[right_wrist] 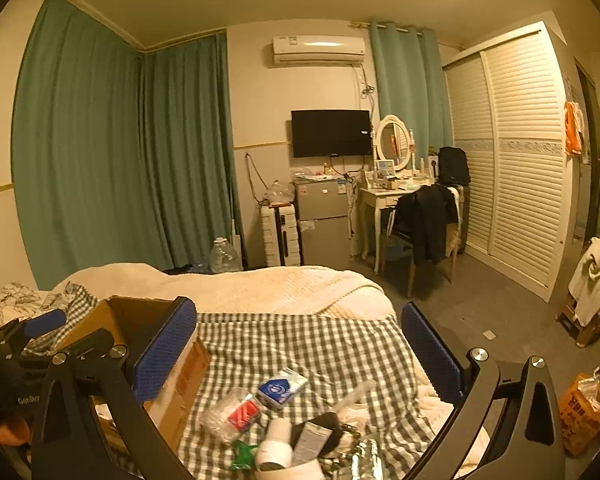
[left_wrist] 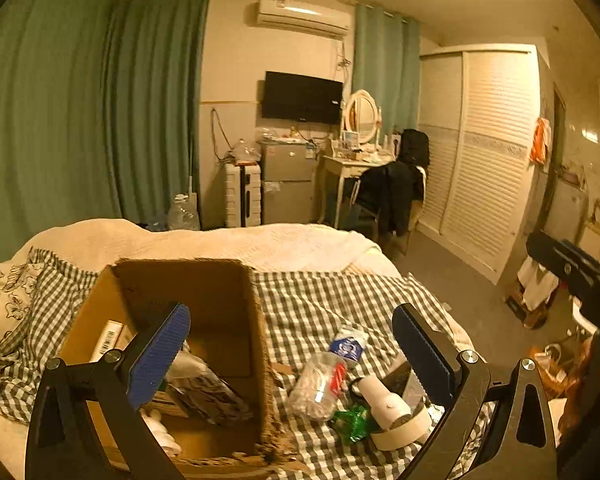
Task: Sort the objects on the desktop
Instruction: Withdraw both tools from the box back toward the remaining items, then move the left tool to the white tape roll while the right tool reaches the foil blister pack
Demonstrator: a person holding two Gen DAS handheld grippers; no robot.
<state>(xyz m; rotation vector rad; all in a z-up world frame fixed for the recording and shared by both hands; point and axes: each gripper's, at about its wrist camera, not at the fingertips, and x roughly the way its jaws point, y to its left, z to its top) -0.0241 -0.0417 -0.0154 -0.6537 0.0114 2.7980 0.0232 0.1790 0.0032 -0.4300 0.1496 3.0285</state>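
You are holding your left gripper (left_wrist: 291,354) wide apart and empty, hanging above the checked bed (left_wrist: 320,300). Under its left finger the cardboard box (left_wrist: 204,300) is standing open, and inside it a carton is showing a barcode label (left_wrist: 107,341); the print is too small to read. Between the fingers and a little ahead, a clear tub of cotton swabs (left_wrist: 315,388) is lying on its side with a red label whose writing is blurred. Just beyond it a tissue pack (left_wrist: 349,345) is showing a blue and white logo you cannot read. Nearer the right finger a white bottle (left_wrist: 384,400) is lying beside a green wrapper (left_wrist: 350,422).

You are keeping your right gripper (right_wrist: 299,354) spread open too, holding nothing, above the same pile: tissue pack (right_wrist: 282,388), swabs (right_wrist: 230,414), bottle (right_wrist: 276,446). By its left finger, the box (right_wrist: 180,380) is standing. Far right on the floor, an orange bag (right_wrist: 586,412) is bearing unreadable characters.
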